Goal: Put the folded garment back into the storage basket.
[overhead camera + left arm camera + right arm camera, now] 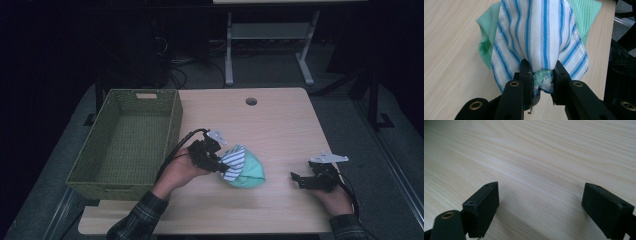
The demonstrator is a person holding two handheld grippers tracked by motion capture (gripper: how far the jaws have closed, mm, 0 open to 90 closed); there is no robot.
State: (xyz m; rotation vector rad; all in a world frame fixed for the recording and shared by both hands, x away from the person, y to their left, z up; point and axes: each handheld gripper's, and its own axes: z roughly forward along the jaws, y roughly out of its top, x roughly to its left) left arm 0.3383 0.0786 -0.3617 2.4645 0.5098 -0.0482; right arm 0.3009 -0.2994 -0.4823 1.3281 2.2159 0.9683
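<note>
A bundle of cloth lies at the middle of the table: a white cloth with blue stripes (233, 161) (541, 37) wrapped over a mint green cloth (250, 172) (586, 15). My left gripper (220, 164) (543, 75) is shut on the bunched edge of both cloths, and the bundle hangs from its jaws just above the wood. My right gripper (296, 178) (541, 205) rests at the right of the table with its jaws wide open, bare wood between them.
An olive green woven basket (172, 125) stands at the table's left, close to my left hand. A round cable hole (251, 101) sits near the far edge. Beyond the table stand white desk legs (229, 50) and cables on the floor.
</note>
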